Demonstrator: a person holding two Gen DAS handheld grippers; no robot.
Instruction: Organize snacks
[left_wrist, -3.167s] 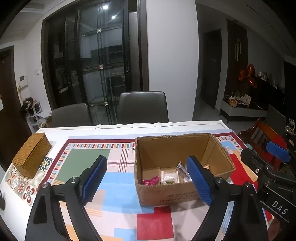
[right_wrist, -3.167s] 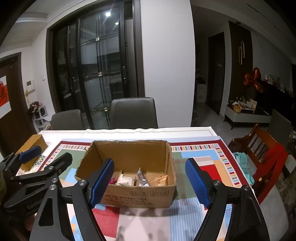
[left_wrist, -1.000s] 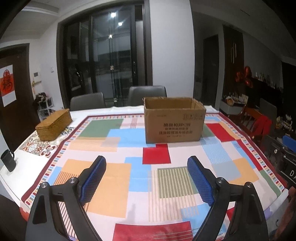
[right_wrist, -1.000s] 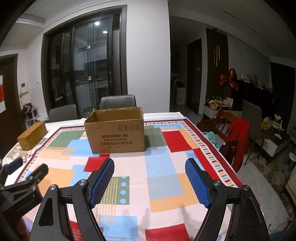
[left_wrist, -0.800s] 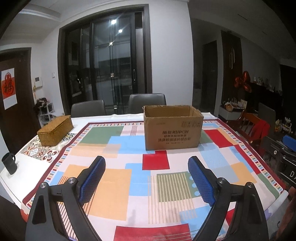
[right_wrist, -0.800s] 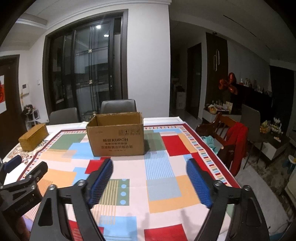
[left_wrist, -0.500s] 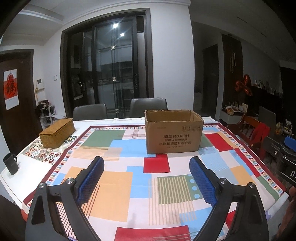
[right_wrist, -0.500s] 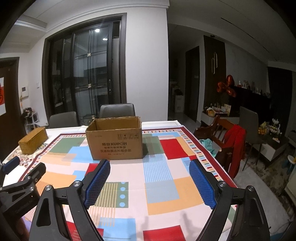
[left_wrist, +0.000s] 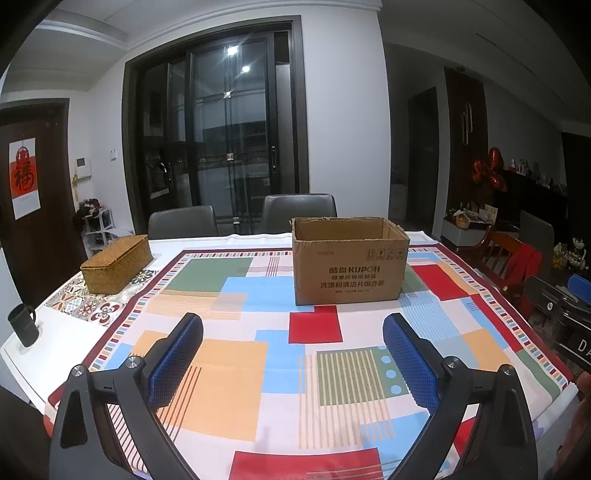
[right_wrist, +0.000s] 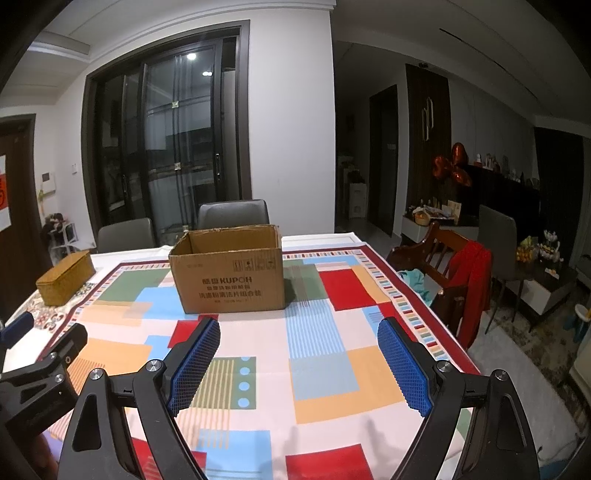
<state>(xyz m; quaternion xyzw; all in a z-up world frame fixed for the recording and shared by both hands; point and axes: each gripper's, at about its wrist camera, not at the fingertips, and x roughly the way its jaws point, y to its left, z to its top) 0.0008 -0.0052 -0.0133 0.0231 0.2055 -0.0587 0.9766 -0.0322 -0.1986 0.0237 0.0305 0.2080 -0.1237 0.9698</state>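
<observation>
An open cardboard box (left_wrist: 349, 269) (right_wrist: 229, 271) with printed lettering stands on the far half of the patchwork tablecloth (left_wrist: 280, 354) (right_wrist: 317, 354). Its inside is hidden from this low angle, so no snacks show. My left gripper (left_wrist: 293, 334) hovers over the table's near edge, well short of the box, its blue pads still opening with nothing between them. My right gripper (right_wrist: 297, 338) hangs likewise near the front edge, open and empty. The left gripper's body (right_wrist: 40, 373) shows at the left in the right wrist view; the right gripper's body (left_wrist: 565, 317) shows at the right in the left wrist view.
A woven lidded basket (left_wrist: 116, 264) (right_wrist: 66, 278) sits at the far left of the table and a dark mug (left_wrist: 23, 325) near its left edge. Two grey chairs (left_wrist: 299, 212) stand behind the table; a wooden chair with a red garment (right_wrist: 469, 284) stands to the right.
Both grippers have pulled back from over the box to the table's near edge, so the box's inside no longer shows. Over the last second both pairs of jaws spread a little wider.
</observation>
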